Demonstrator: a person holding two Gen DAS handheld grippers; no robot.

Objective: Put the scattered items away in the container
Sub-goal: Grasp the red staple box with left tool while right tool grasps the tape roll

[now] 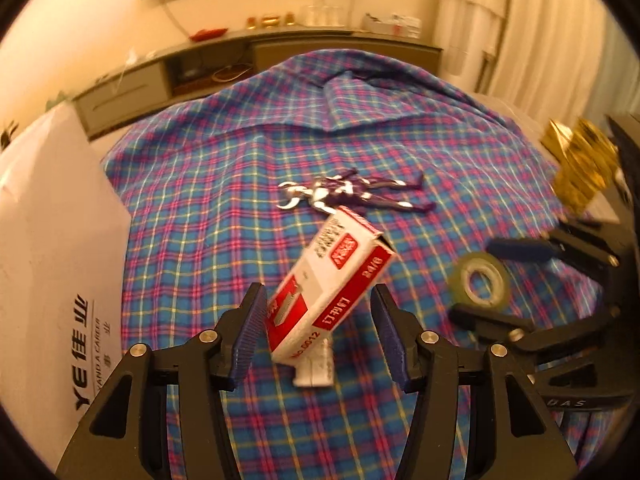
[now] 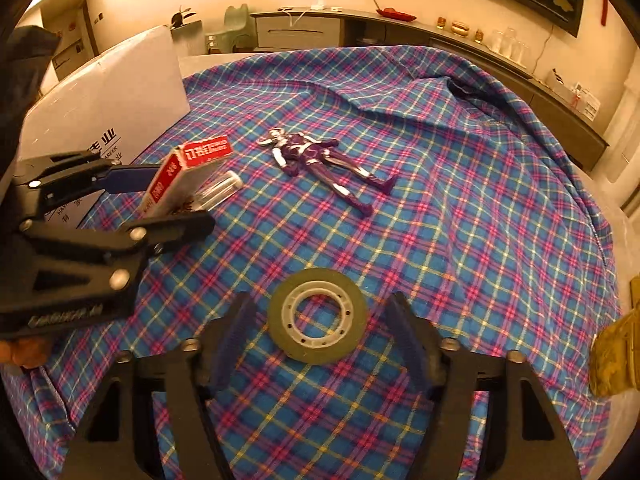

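Note:
A red-and-white staple box (image 1: 332, 280) lies tilted on the plaid cloth, propped on a small clear tube (image 1: 314, 368). My left gripper (image 1: 320, 332) is open around the box, with a gap at each pad. From the right wrist view the left gripper (image 2: 160, 200) straddles the staple box (image 2: 180, 172) and the clear tube (image 2: 220, 192). A tape roll (image 2: 318, 316) lies flat between the jaws of my open right gripper (image 2: 320, 340), untouched. A purple toy figure (image 2: 320, 160) lies further back. The white cardboard box (image 2: 112, 92) stands at the left.
The plaid cloth (image 1: 240, 160) covers the whole table and is creased at the far side. A gold foil object (image 1: 580, 160) sits by the right edge. A low sideboard (image 1: 280, 52) runs along the back wall. A person's hand (image 2: 24, 354) holds the left gripper.

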